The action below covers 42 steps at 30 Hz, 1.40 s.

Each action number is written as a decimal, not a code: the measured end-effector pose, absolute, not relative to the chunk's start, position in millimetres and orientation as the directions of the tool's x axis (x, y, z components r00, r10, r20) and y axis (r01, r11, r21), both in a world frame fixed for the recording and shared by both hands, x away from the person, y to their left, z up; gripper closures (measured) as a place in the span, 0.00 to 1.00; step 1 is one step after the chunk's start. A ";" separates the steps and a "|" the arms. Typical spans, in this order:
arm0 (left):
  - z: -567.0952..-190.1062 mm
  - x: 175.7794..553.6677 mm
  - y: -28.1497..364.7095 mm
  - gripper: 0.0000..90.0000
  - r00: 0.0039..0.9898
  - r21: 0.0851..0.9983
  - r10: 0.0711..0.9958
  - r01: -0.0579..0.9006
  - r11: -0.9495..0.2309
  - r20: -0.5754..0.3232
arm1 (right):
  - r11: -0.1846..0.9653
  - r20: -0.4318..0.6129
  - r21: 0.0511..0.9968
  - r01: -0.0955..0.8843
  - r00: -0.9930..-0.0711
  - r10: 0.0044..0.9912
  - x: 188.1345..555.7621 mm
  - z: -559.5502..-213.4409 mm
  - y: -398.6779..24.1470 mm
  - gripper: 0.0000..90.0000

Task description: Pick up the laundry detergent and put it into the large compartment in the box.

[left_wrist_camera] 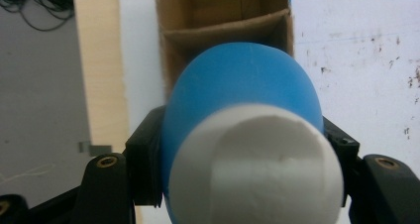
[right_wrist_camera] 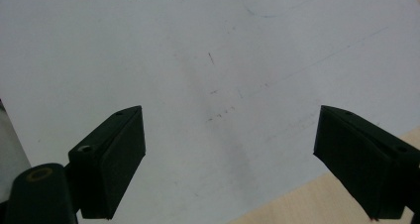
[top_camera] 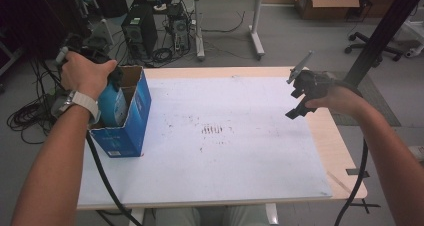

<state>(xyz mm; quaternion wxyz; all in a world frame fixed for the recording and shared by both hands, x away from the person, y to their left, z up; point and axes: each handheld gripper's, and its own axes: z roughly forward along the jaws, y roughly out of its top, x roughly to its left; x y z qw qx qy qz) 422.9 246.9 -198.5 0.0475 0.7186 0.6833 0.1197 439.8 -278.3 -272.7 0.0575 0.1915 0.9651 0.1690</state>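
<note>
At the left of the high view the left gripper is largely hidden under the person's hand, which wears a white wristwatch and sits over the open top of a blue box standing near the left edge of the white board that covers the table. A blue bottle reaches down into that box. In the left gripper view the bottle takes up the middle of the frame, its white cap nearest the camera, and the two black jaws press against its sides, clamped firmly on it; beyond it, at the upper middle, the brown cardboard inside of the box shows with a divider across it. At the right of the high view the right gripper hovers above the right part of the board. In the right gripper view its jaws stand wide apart with nothing between them, over bare board marked with faint scratches.
</note>
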 end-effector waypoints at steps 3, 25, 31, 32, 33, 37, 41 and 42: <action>-217.0 423.5 246.1 0.41 0.052 0.234 0.992 0.969 -0.079 0.117 | 0.870 -0.045 0.350 0.349 -0.921 0.387 440.0 -274.8 -277.5 0.14; -282.2 425.7 251.7 0.41 0.089 0.189 0.988 0.976 -0.112 0.125 | 0.867 -0.036 0.346 0.360 -0.918 0.395 439.5 -279.1 -282.6 0.14; -282.2 425.8 256.4 0.41 0.080 0.193 0.991 0.976 -0.100 0.110 | 0.865 -0.036 0.349 0.361 -0.917 0.397 439.6 -279.3 -283.6 0.14; -282.3 425.9 257.3 0.41 0.078 0.193 0.991 0.976 -0.098 0.107 | 0.866 -0.037 0.349 0.359 -0.918 0.396 439.4 -279.4 -283.2 0.14; -282.3 426.0 257.8 0.41 0.077 0.192 0.992 0.977 -0.096 0.104 | 0.865 -0.036 0.349 0.361 -0.917 0.397 439.2 -279.7 -282.8 0.14; -283.2 426.5 259.1 0.41 0.076 0.191 0.992 0.977 -0.094 0.099 | 0.868 -0.035 0.345 0.358 -0.919 0.393 439.2 -280.7 -281.8 0.14; -283.5 426.9 260.1 0.39 0.067 0.186 0.994 0.979 -0.083 0.089 | 0.869 -0.032 0.343 0.357 -0.920 0.390 439.1 -282.2 -280.9 0.14; -283.9 427.1 260.2 0.39 0.071 0.185 0.993 0.979 -0.087 0.090 | 0.870 -0.032 0.341 0.356 -0.921 0.389 439.0 -282.8 -280.5 0.14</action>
